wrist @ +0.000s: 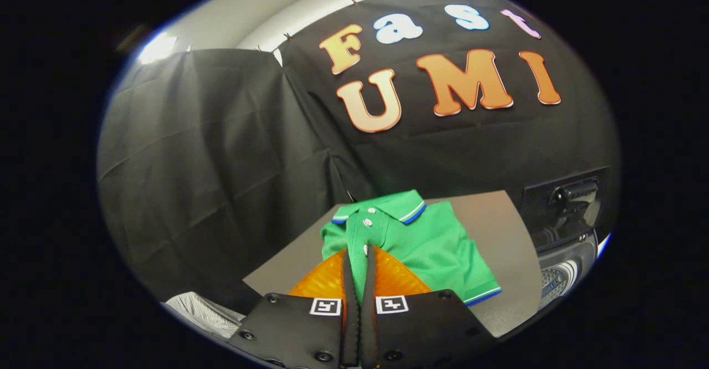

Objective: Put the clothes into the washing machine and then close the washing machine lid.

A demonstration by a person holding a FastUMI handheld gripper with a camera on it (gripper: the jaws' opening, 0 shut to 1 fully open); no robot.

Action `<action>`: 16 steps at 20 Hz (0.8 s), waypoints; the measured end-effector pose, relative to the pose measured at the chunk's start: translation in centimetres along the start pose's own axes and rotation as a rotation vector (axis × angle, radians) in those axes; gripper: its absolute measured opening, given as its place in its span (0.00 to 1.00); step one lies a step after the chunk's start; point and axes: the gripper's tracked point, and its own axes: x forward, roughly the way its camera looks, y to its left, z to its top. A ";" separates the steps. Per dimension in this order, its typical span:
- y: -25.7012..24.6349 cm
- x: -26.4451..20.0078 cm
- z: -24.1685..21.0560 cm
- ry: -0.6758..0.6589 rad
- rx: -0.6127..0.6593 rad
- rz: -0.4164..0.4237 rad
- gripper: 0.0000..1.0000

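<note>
gripper (359, 258) jaws nearly closed | 1 green shirt (426, 247) | 1 table (498, 230)

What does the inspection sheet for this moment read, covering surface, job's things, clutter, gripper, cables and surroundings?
Surface: grey table, bare around the shirt.
Job's things: green polo shirt, folded, buttoned, collar away from the gripper, lying on the table; washing machine beside the table, its dark lid raised.
Clutter: pale striped cloth below the table's near corner.
Gripper: gripper with fingers nearly together, tips over the shirt's button placket; whether they pinch fabric cannot be told.
Cables: nothing seen.
Surroundings: black cloth wall behind the table; ceiling light above.
</note>
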 end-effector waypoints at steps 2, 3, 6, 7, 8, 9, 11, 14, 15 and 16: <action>-0.4 -1.5 2.0 -0.047 0.001 0.014 0.09; -0.6 -2.4 3.0 -0.071 0.007 0.021 0.09; -1.8 -5.3 5.7 -0.140 0.017 0.031 0.09; -2.5 -6.4 6.5 -0.155 0.016 0.034 0.09; -3.2 -7.8 7.2 -0.169 0.018 0.036 0.09; -4.0 -9.0 7.7 -0.180 0.020 0.037 0.09; -6.3 -11.4 8.3 -0.201 0.010 0.021 0.09; -10.0 -14.7 9.1 -0.226 -0.023 -0.011 0.09; -11.3 -15.6 9.3 -0.232 -0.028 -0.018 0.09; -12.7 -16.8 9.5 -0.238 -0.030 -0.029 0.09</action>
